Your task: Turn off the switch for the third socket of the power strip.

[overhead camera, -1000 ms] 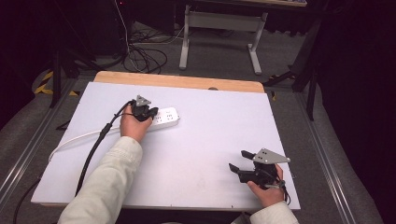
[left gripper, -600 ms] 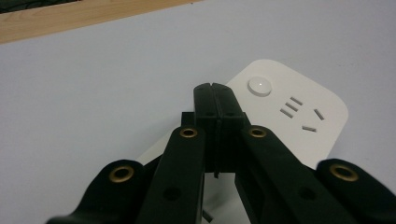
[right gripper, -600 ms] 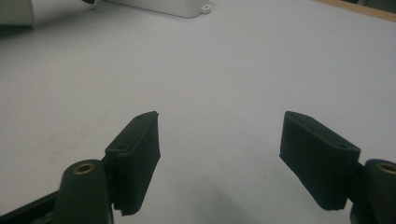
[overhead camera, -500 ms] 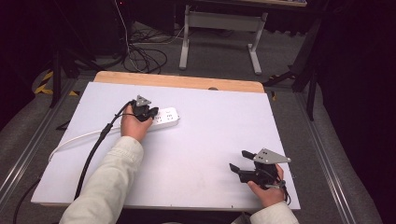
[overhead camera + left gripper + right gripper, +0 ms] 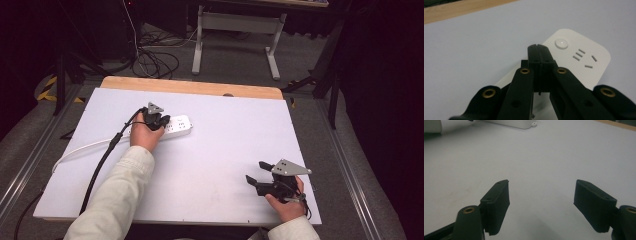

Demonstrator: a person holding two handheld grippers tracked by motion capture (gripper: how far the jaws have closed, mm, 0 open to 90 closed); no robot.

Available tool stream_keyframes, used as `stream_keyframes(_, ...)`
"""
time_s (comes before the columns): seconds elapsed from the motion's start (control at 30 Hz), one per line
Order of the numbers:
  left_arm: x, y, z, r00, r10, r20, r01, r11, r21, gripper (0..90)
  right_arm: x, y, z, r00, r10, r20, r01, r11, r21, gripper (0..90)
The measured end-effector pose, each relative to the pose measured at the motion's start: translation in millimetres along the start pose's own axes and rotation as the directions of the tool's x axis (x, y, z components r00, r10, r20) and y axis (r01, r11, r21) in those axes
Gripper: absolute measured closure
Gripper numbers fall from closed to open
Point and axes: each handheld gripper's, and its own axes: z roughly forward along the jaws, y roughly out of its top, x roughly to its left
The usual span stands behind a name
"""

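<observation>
1. We've got the left gripper [image 5: 159, 120] parked on the white power strip [image 5: 176, 125], which lies toward the far-left part of the table [image 5: 225, 145], well short of the wooden far edge. Its jaws are pinched fully together with nothing between them, tips sitting over the strip's top, just beside the round button [image 5: 561, 43].

2. Looks to us like the step is pressing that button. If so, we'd slide the closed tips a touch over until they're centred on it, then push straight down. Coming in at an angle would probably just skid the strip across the table, since nothing pins it.

3. The right gripper [image 5: 260, 174] idles near the front-right corner, jaws spread wide, holding nothing. We could bring it over to steady the strip's free end.

4. View differences: the left gripper view shows the button, the socket slots and how the tips sit relative to them; from the high view the hand covers all that. The high view gives us the white cord [image 5: 80, 150] trailing off toward the left edge.
</observation>
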Motion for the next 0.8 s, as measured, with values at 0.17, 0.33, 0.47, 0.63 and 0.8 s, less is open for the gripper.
stream_keyframes(0.17,2.1,-0.3,-0.7,0.9999,-0.01,0.013,0.01,0.9999,-0.008,90.0,0.2,-0.3,-0.4,1.0,-0.001,0.002,0.001,1.0,0.0,28.9)
stream_keyframes(0.33,3.2,-3.4,-2.6,0.9988,-0.01,0.047,0.013,0.9984,-0.055,90.0,0.3,0.0,0.5,1.0,-0.002,0.003,0.002,1.0,0.001,28.9)
stream_keyframes(0.47,3.4,3.5,-13.9,0.9973,-0.02,0.07,0.026,0.9961,-0.084,90.0,0.2,0.4,-0.5,1.0,-0.003,0.006,0.003,1.0,-0.003,28.9)
stream_keyframes(0.63,4.0,10.2,-25.7,0.996,-0.03,0.084,0.04,0.9924,-0.116,90.0,0.0,0.5,-0.5,1.0,-0.003,0.006,0.003,1.0,-0.005,28.9)
stream_keyframes(0.8,3.2,13.3,-36.7,0.9959,-0.01,0.09,0.021,0.9922,-0.123,89.9,-0.2,1.3,0.9,1.0,-0.004,0.007,0.004,1.0,-0.001,28.9)
